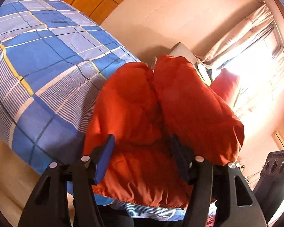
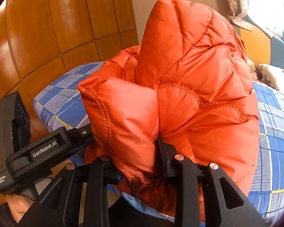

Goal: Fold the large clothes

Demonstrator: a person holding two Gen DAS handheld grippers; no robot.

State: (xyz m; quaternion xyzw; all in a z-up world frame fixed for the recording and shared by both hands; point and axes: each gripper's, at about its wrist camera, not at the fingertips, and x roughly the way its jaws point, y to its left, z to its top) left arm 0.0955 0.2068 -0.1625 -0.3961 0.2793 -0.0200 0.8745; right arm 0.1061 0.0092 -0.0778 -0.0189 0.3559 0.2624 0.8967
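1. On the plaid bed [image 1: 47,60], left wrist view: the orange puffer jacket [image 1: 142,113] lies bunched at the near edge. The left gripper [image 1: 142,151] has its fingers released, straddling the fabric.
2. Right wrist view: the right gripper [image 2: 136,157] has its fingers clenched on a puffy fold of the jacket [image 2: 189,85]. It looks light, soft and slippery; stitched seams should hold best.

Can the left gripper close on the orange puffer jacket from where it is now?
Probably yes. The left gripper stands open with the orange puffer jacket bulging right between its fingers, on the plaid bed sheet. Nothing blocks it; only the thick padding may resist.
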